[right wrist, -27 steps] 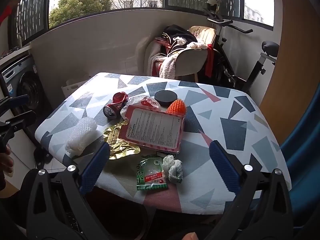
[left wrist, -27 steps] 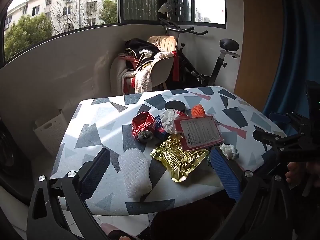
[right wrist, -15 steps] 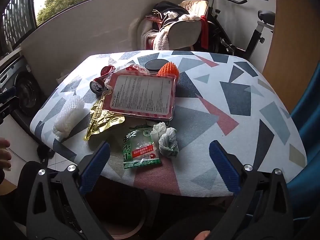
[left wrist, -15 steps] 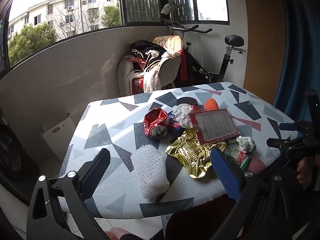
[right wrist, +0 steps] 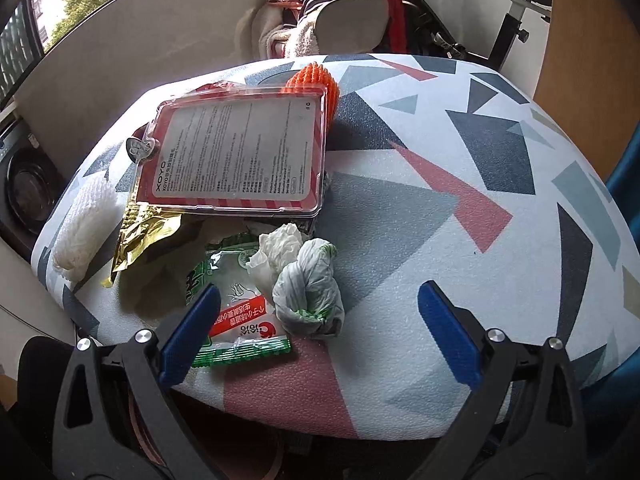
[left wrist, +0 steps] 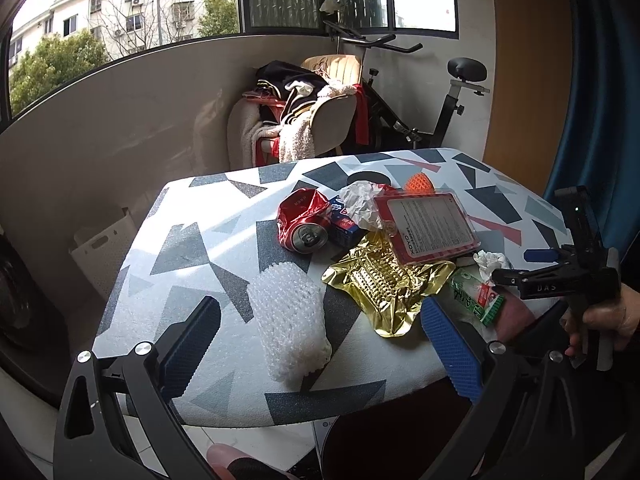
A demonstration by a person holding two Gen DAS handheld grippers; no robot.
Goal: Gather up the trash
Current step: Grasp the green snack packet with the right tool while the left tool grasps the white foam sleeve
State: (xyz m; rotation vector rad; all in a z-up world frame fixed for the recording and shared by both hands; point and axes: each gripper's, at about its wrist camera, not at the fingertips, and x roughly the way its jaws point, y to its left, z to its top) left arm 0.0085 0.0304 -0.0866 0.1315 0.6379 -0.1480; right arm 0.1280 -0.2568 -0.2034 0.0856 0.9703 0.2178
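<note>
Trash lies on the patterned table point(left wrist: 200, 240). In the left wrist view: a white foam net point(left wrist: 288, 320), a crushed red can point(left wrist: 302, 226), a gold foil wrapper point(left wrist: 384, 280) and a red clear-plastic package point(left wrist: 426, 220). My left gripper point(left wrist: 320, 344) is open, with the foam net between its blue pads. In the right wrist view my right gripper point(right wrist: 316, 328) is open just in front of a knotted plastic bag point(right wrist: 310, 286), a white tissue point(right wrist: 276, 250) and a green snack wrapper point(right wrist: 236, 316). The right gripper also shows in the left wrist view point(left wrist: 552, 276).
An orange spiky ball point(right wrist: 312, 78) and a black round lid point(left wrist: 368, 178) lie at the far side of the pile. A dark bin opening point(left wrist: 392, 436) sits below the table's near edge. A chair piled with clothes point(left wrist: 304, 112) and an exercise bike point(left wrist: 440, 112) stand behind.
Both grippers have moved closer to the table. The right gripper has dropped and tilted down toward the knotted bag and green wrapper. The left has shifted left toward the foam net.
</note>
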